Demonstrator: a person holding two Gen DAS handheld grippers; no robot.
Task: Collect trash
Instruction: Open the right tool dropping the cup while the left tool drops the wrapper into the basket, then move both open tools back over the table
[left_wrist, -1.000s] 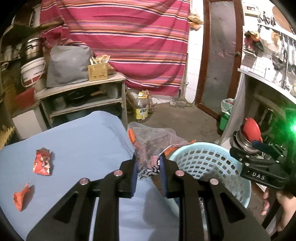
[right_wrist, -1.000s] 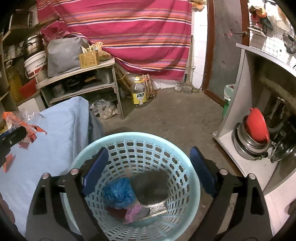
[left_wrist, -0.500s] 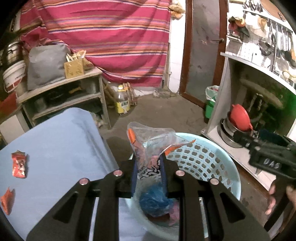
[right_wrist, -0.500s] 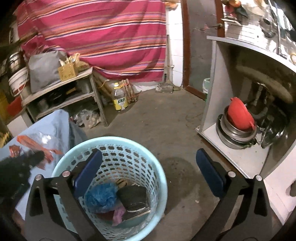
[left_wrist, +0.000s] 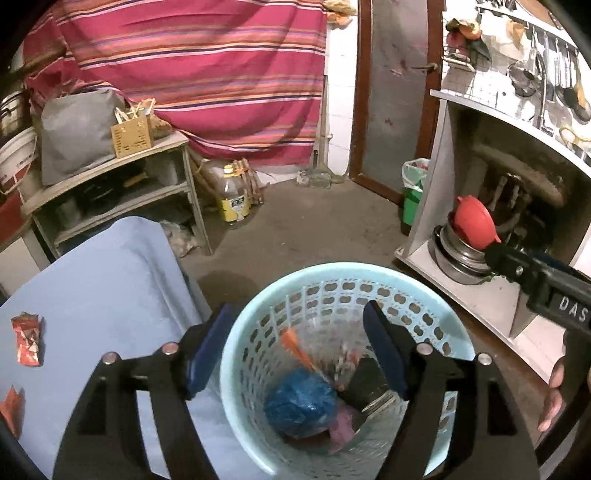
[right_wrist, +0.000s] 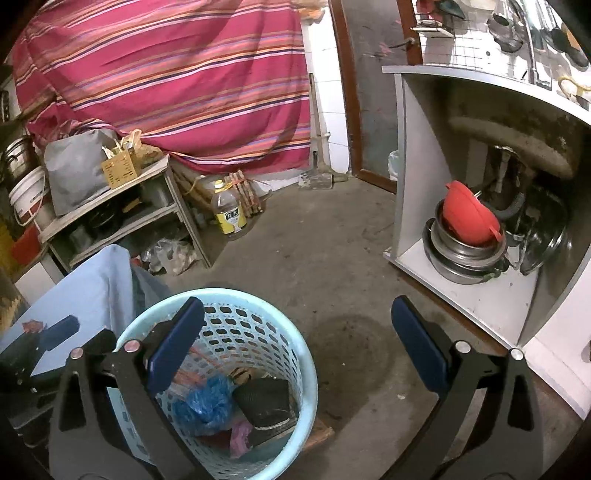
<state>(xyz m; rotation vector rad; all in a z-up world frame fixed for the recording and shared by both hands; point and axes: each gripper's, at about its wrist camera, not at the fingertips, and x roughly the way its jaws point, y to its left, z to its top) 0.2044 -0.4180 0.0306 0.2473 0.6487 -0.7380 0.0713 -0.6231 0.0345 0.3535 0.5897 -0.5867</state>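
The left claw (left_wrist: 297, 352) hangs wide open over the basket (left_wrist: 258, 302), and the clear bag (left_wrist: 325, 354) lies inside. The right claw (right_wrist: 295, 343) is open too. Next, reach for the red wrapper (left_wrist: 27, 343) on the bench (left_wrist: 110, 288), gripping it flat and low.

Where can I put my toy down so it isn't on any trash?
The light blue tablecloth is bare between the red crumpled wrappers at its left edge and the pale blue plastic basket. The basket itself is crowded with a blue bag and other scraps.
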